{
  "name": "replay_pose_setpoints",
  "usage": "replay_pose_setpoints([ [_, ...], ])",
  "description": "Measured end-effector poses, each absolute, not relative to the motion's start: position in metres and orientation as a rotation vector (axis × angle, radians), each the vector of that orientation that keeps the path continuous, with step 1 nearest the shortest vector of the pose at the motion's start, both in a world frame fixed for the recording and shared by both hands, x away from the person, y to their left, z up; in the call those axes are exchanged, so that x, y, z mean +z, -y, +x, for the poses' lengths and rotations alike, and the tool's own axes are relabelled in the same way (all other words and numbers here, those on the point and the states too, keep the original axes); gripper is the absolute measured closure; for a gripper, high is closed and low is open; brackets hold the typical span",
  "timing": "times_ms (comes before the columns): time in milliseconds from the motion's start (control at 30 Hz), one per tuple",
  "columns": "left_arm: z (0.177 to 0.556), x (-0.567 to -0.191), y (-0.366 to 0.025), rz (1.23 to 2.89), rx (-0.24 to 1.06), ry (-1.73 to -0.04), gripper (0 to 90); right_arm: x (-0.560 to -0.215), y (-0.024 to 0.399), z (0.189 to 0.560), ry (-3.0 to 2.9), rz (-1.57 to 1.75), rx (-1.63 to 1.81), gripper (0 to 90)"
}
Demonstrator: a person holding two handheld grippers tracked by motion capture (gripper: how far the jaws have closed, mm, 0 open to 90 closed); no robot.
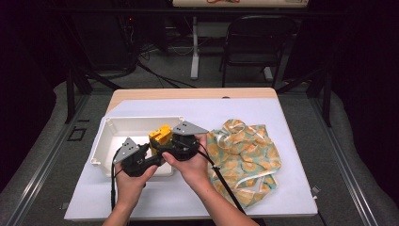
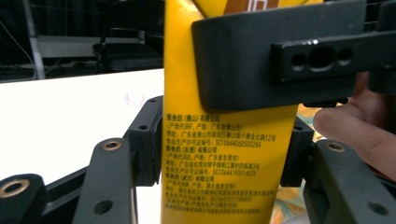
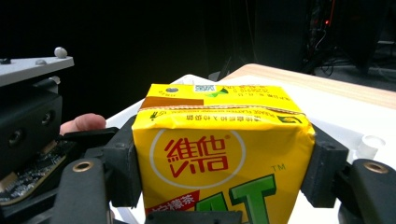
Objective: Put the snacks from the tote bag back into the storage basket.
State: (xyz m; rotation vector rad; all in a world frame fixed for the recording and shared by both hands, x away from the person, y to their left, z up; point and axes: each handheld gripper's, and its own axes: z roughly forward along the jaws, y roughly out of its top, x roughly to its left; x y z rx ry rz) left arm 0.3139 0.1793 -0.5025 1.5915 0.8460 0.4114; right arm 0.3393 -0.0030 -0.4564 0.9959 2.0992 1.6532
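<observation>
Yellow drink carton (image 3: 219,154) is clamped between the right gripper (image 3: 224,168) pads and also squeezed across its narrow side by the left gripper (image 2: 224,158), above the white bin (image 1: 106,141). Mid-handover, I judge; next, one gripper lets go.

The yellow cardboard drink carton (image 1: 160,135) sat upright above the near right part of the white plastic tray (image 1: 109,137), near the table's left side. Its broad front face (image 3: 219,163) carried red Chinese characters inside a white ring and large green letters below them. The folded, flat top bore an orange strip and a small printed code. One narrow side (image 2: 219,158) was covered in fine dark Chinese print. The box looked intact and undented, with crisp edges.
</observation>
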Motion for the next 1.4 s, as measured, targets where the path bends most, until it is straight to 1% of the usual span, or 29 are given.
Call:
replay_pose_setpoints([
  [267, 0.317, -0.505, -0.177, 1.634, 0.373, -0.878, 44.7, -0.455, 0.004, 0.338, -2.074, 0.963, 1.670, 29.2],
  [333, 0.316, -0.505, -0.176, 1.634, 0.391, -0.884, 46.7, -0.455, 0.004, 0.338, -2.075, 0.956, 1.666, 29.1],
  [400, 0.316, -0.503, -0.176, 1.656, 0.381, -0.877, 48.4, -0.456, 0.004, 0.338, -2.069, 0.955, 1.664, 29.0],
  [567, 0.313, -0.499, -0.176, 1.679, 0.423, -0.879, 51.8, -0.457, 0.005, 0.339, -2.081, 0.948, 1.702, 27.4],
  [667, 0.312, -0.498, -0.178, 1.654, 0.442, -0.893, 52.8, -0.455, 0.008, 0.340, -2.086, 0.944, 1.738, 25.5],
  [700, 0.313, -0.498, -0.180, 1.633, 0.435, -0.906, 52.9, -0.454, 0.009, 0.340, -2.084, 0.944, 1.750, 23.5],
  [767, 0.315, -0.500, -0.185, 1.619, 0.438, -0.923, 52.9, -0.452, 0.013, 0.338, -2.084, 0.935, 1.751, 20.1],
  [867, 0.317, -0.505, -0.190, 1.599, 0.431, -0.953, 52.9, -0.450, 0.018, 0.336, -2.079, 0.942, 1.762, 18.5],
  [1133, 0.323, -0.519, -0.194, 1.589, 0.456, -0.971, 52.9, -0.447, 0.038, 0.334, -2.057, 0.946, 1.757, 18.7],
  [1267, 0.326, -0.527, -0.197, 1.592, 0.480, -0.973, 52.7, -0.450, 0.051, 0.334, -2.050, 0.957, 1.733, 19.1],
  [1400, 0.329, -0.535, -0.196, 1.595, 0.475, -0.988, 52.7, -0.456, 0.067, 0.331, -2.041, 0.969, 1.705, 19.8],
])
